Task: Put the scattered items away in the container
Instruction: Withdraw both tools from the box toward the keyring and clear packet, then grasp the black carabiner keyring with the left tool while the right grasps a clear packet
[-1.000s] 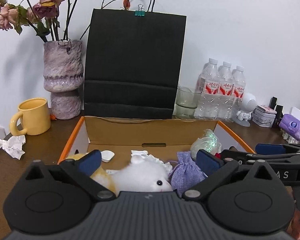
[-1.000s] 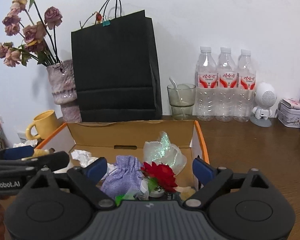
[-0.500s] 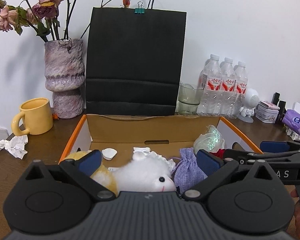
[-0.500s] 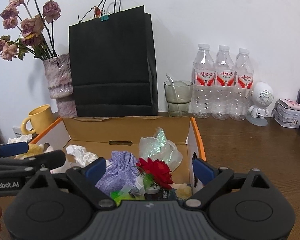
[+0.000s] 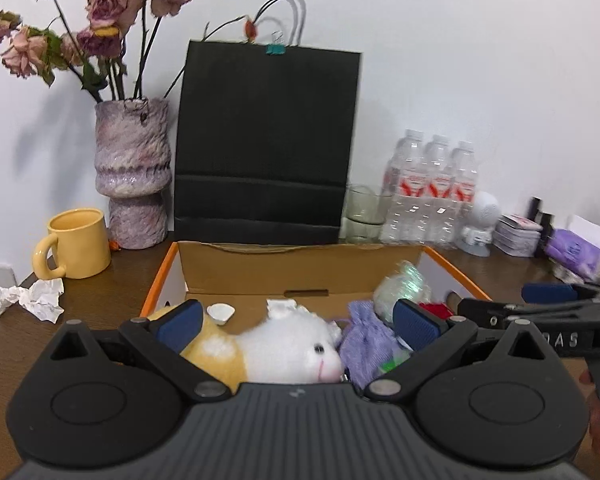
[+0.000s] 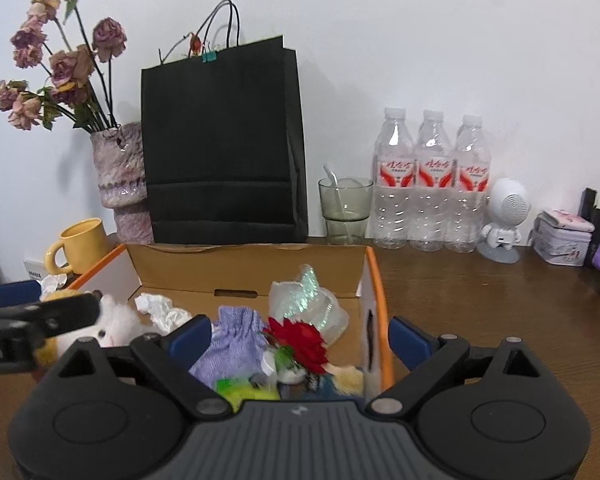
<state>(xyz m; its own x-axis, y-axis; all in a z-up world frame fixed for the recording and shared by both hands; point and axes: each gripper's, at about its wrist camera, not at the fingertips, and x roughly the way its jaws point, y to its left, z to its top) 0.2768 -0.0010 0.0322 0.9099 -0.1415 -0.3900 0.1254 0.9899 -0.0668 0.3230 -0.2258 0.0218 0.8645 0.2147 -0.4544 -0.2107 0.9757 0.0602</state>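
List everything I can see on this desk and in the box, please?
Cardboard box: one, brown with orange edges, centre of desk.
Plush toy: one, white and yellow, in box, left.
Drawstring pouch: one, lilac, in box.
Red flower: one, in box.
Iridescent wrapper: one, in box, right.
Crumpled paper: white, on desk left of box.
Mug: one, yellow, far left.
Vase: one, mottled pink, holding dried roses.
Paper bag: one, black, behind box.
Glass: one, greenish, beside bag.
Water bottles: three, clear, red labels.
Robot figure: one, white, right of bottles.
Left gripper: black, blue pads, open over box.
Right gripper: same, open.
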